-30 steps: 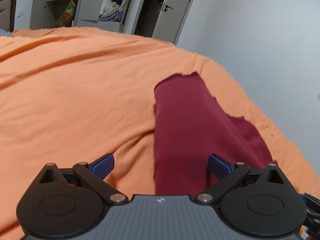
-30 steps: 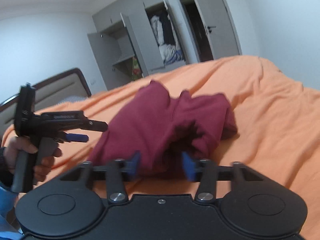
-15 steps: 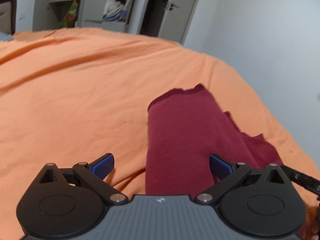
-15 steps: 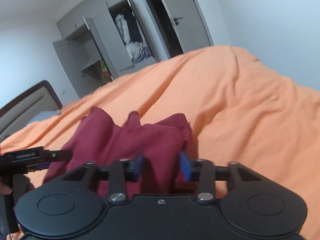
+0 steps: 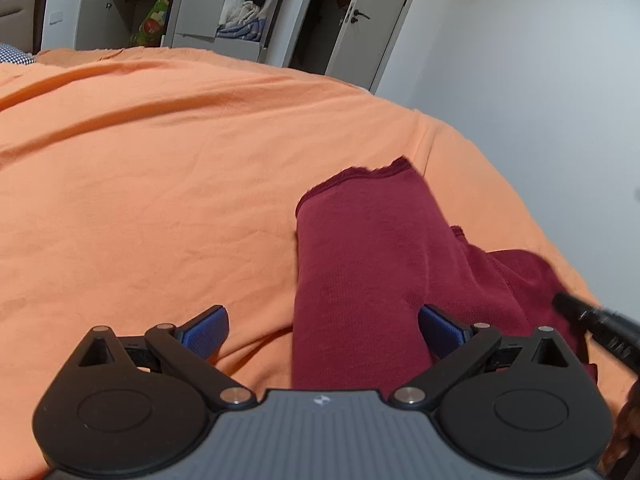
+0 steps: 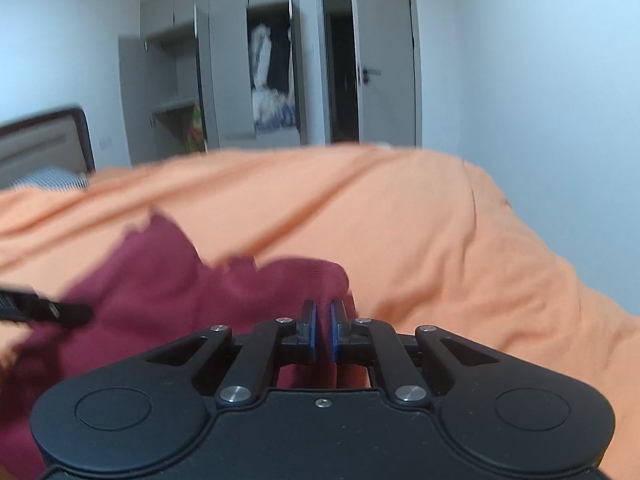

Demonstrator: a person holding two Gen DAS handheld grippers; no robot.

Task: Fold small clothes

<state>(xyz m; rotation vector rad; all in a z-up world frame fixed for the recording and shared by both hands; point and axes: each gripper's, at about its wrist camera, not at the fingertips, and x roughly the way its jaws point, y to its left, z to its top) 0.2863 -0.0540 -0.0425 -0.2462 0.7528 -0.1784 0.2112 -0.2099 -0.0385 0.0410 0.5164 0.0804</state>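
An orange bedspread [image 5: 168,184] carries the maroon garment [image 5: 360,264]. Over the garment's near end, the left tongs [image 5: 322,326] gape wide; the right tongs [image 6: 323,330] pinch its bunched edge.

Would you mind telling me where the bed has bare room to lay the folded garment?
The orange bedspread is bare left of the maroon garment, up to the headboard end. It is crowded at the garment's right, where the right gripper pinches it.
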